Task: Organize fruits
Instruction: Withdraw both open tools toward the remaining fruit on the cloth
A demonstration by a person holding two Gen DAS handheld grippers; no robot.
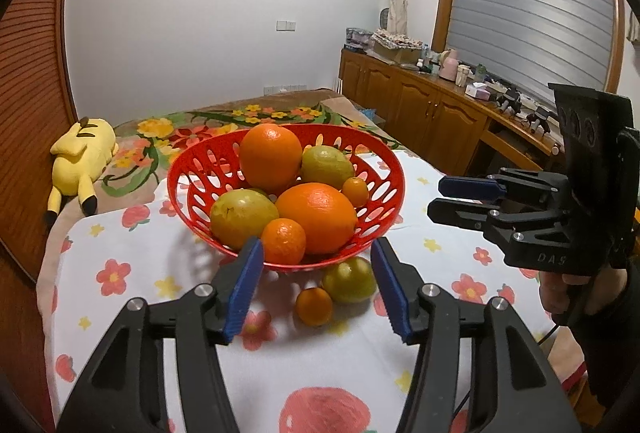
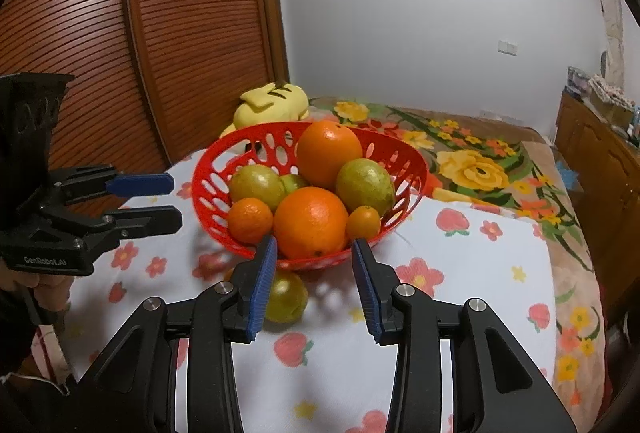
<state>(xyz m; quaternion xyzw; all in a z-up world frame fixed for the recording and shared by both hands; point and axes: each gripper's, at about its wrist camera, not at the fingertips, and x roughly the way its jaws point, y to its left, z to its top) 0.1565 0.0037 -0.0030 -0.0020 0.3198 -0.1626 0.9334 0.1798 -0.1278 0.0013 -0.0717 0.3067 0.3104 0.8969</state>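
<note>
- Blue ribbed pads line the left gripper (image 1: 318, 287), low in the left wrist view; its jaws stand apart with nothing between them, framing the near rim of the basket (image 1: 390, 161) from just short of it.
- The right gripper (image 2: 314, 283), low centre in its own view, also has its jaws apart and empty, though narrower; seen from the left at mid-right, its fingers look almost together.
- Two fruits lie on the cloth (image 1: 140, 285) just in front of the basket, below centre in the left view: a green fruit (image 1: 349, 279) and a small orange (image 1: 313, 306), touching or nearly so.
- In the right view the green fruit sits lower centre, partly behind the left finger; the small orange is hidden there.
- The green fruit looks firm, smooth and fairly light, likely to roll on the soft cloth; I would take it across its widest middle, pads on opposite sides.
- It is close to round, so I cannot tell a long axis or which way it points.
- The small orange should be light with slightly yielding skin; a gentle squeeze across its middle should do.
- The basket, centre of both views, is stiff slotted plastic, upright, already piled with oranges and green fruits, so added fruit may roll off.
</note>
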